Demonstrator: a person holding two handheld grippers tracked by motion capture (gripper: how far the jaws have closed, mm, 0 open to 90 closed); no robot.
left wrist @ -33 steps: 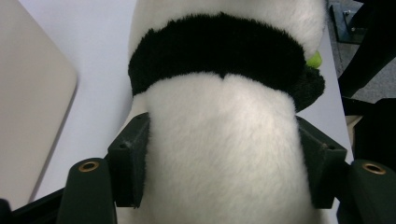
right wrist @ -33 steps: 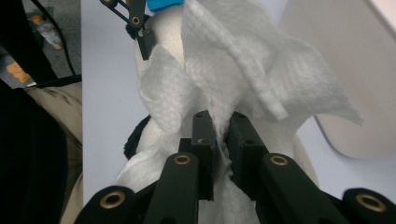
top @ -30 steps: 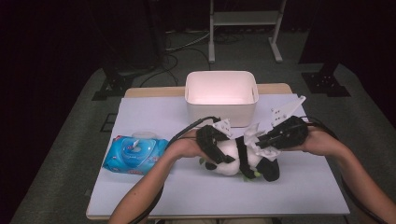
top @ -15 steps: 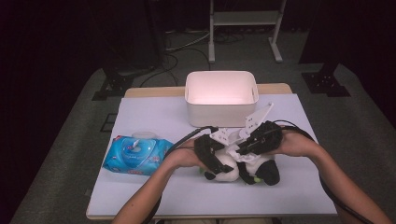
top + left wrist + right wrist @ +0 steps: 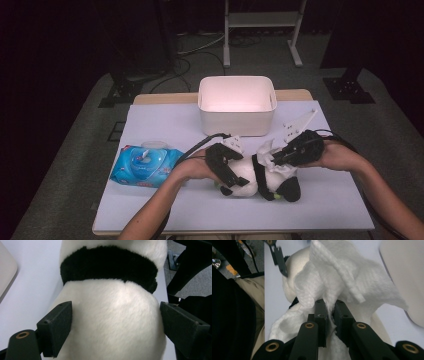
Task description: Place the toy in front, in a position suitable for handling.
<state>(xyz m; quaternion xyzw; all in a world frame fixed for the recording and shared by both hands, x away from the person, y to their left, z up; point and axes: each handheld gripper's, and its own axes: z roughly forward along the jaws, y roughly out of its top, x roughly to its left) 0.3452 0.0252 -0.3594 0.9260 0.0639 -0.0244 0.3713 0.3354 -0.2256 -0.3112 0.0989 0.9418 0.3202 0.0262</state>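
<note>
- Panda plush (image 5: 250,177) lies on the white mat (image 5: 165,125), in front of the white bin (image 5: 236,107).
- Our left gripper (image 5: 113,322) has just been opening; its jaws stand just off the plush's flanks, plush between them.
- Our right gripper (image 5: 329,315) pinches a white wipe (image 5: 337,277) against the plush.
- Blue wipes pack (image 5: 145,165) lies at our left.

A black-and-white plush panda (image 5: 260,181) lies on its side on the table's white sheet — a crumpled white wipe (image 5: 332,282) rests against it.
</note>
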